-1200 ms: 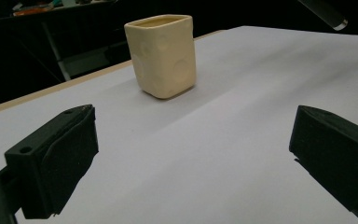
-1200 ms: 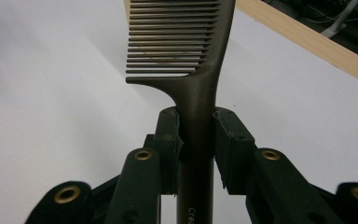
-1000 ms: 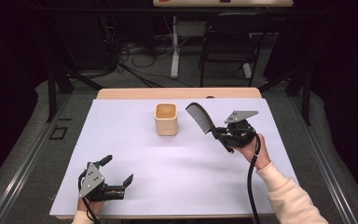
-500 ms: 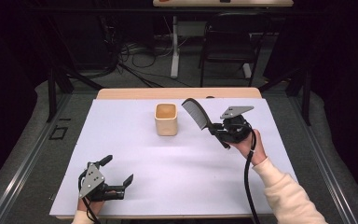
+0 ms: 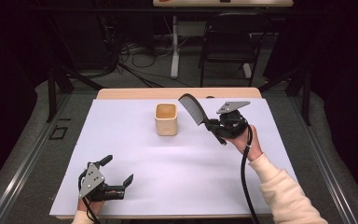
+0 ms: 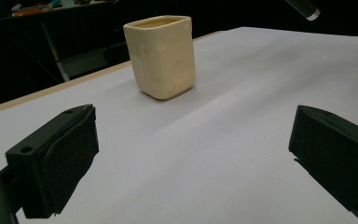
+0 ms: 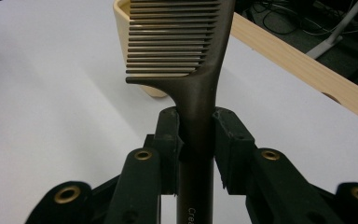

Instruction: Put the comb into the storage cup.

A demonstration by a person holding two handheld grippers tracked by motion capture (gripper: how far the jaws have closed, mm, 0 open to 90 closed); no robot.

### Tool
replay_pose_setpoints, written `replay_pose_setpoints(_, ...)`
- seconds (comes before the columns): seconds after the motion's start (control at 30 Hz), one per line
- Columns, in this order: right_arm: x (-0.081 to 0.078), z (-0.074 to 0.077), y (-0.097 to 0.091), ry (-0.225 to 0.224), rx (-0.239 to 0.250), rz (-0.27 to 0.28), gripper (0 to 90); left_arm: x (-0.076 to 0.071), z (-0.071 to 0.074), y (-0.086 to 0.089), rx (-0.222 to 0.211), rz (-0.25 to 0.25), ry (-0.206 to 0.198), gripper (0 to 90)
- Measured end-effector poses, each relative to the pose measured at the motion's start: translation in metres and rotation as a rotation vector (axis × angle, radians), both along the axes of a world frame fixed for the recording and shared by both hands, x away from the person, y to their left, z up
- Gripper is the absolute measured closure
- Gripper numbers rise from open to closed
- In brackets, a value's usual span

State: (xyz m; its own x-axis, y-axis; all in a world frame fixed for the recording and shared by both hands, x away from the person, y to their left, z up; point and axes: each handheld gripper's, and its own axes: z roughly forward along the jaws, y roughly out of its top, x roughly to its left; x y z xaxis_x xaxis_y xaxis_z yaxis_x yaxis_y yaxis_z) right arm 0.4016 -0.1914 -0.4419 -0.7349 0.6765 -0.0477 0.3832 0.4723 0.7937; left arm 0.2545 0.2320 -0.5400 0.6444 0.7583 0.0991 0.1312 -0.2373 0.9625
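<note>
High view first: my right gripper (image 5: 213, 125) is lifted above the white sheet (image 5: 177, 158) that covers the table, just to the right of the cream cup (image 5: 166, 119), and it is clenched on the handle of a dark comb (image 5: 192, 108). The comb slants up and to the left from the jaws, so its toothed end hangs near the cup's right edge without touching it, as far as I can tell. A black cable runs from this gripper down along my cream sleeve (image 5: 284, 191).

Right gripper view shows the grip close up: the comb (image 7: 196, 88) passes straight between my two black jaws, and both pads press on its handle just below where the teeth begin. Its teeth point to the left in that view, and the cup (image 7: 135, 56) stands behind them, partly covered.

My left gripper (image 5: 120, 171) sits low over the sheet, well apart from the cup, toward the near left part of the table. Its jaws are spread wide and grasp nothing.

Left gripper view looks between those two parted jaws at bare white sheet, with the cup (image 6: 162, 56) upright farther off. The cup is squarish with rounded corners and shallow round dimples on its sides.
</note>
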Motion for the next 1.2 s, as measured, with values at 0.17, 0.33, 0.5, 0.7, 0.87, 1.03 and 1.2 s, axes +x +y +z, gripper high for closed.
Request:
replay_pose_setpoints(0.17, 0.004, 0.002, 0.004, -0.003, 0.002, 0.0, 72.1, 0.0, 0.0, 0.0, 0.0, -0.001, 0.0, 1.1)
replay_pose_setpoints(0.33, 0.009, 0.006, 0.007, -0.005, 0.002, -0.003, 72.1, 0.0, 0.0, 0.0, 0.003, -0.001, 0.002, 1.3)
replay_pose_setpoints(0.5, 0.013, 0.007, 0.008, -0.007, 0.007, -0.005, 72.1, 0.0, 0.0, 0.0, 0.003, 0.0, 0.003, 1.3)
replay_pose_setpoints(0.7, 0.017, 0.008, 0.01, -0.001, 0.003, -0.012, 72.1, 0.001, 0.0, 0.0, 0.006, -0.002, 0.003, 1.2)
replay_pose_setpoints(0.87, 0.022, 0.011, 0.012, -0.005, 0.0, -0.016, 72.1, 0.001, 0.0, 0.0, 0.004, -0.002, 0.003, 1.1)
replay_pose_setpoints(1.03, 0.025, 0.015, 0.015, -0.011, 0.003, -0.018, 72.1, 0.0, 0.0, 0.0, 0.004, -0.003, 0.002, 1.1)
replay_pose_setpoints(1.2, 0.028, 0.017, 0.019, -0.011, 0.002, -0.017, 72.1, 0.001, 0.0, 0.0, 0.005, -0.003, 0.003, 0.9)
